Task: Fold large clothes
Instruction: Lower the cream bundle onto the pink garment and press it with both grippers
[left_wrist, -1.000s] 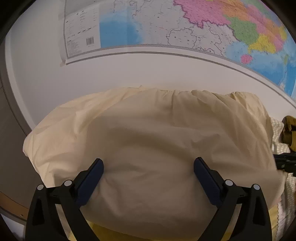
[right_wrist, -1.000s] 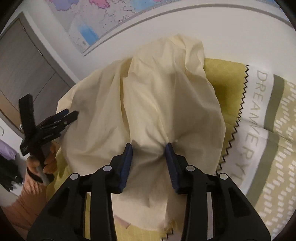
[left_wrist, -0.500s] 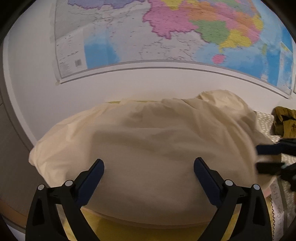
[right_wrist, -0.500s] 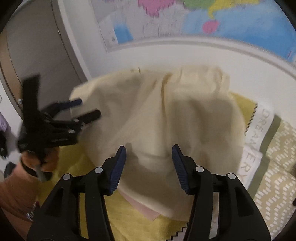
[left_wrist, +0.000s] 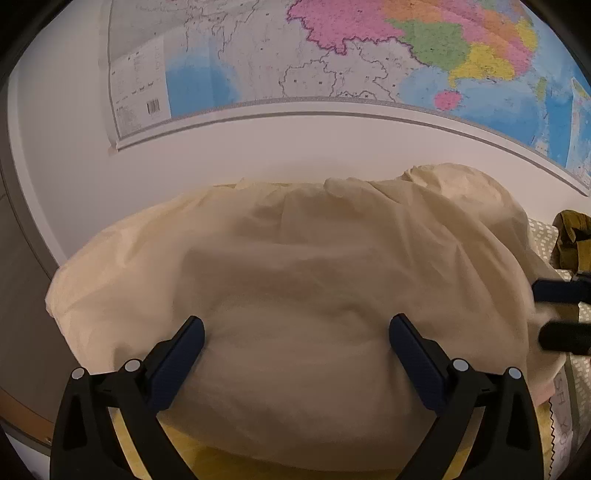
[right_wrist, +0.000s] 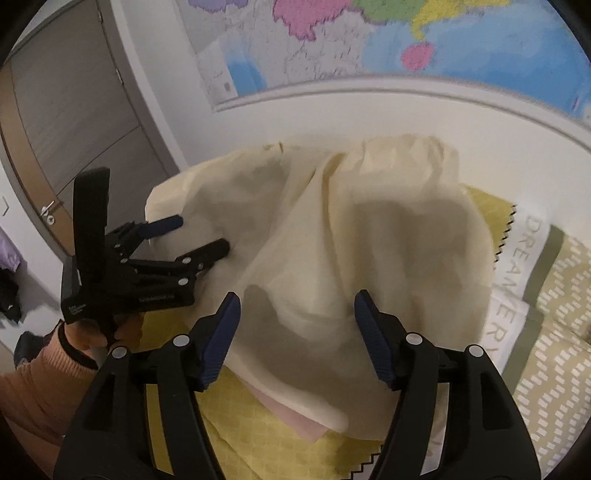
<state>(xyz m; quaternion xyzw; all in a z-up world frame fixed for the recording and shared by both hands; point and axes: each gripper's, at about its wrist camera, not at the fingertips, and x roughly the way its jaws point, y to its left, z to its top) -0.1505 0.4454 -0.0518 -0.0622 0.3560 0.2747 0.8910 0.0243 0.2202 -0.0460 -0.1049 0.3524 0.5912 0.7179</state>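
Surface: bed with yellow quilted spread (right_wrist: 266, 439) and a patterned cover lettered "DREAMER" (right_wrist: 532, 258). White wall behind carries a coloured map (left_wrist: 332, 55); grey door (right_wrist: 74, 122) far left.

Cream garment (left_wrist: 295, 288) lies mounded and creased across the spread against the wall.

Left claw (left_wrist: 295, 343) spread wide, gripping nothing. Right claw (right_wrist: 295, 328) opening, pads clear of cloth.
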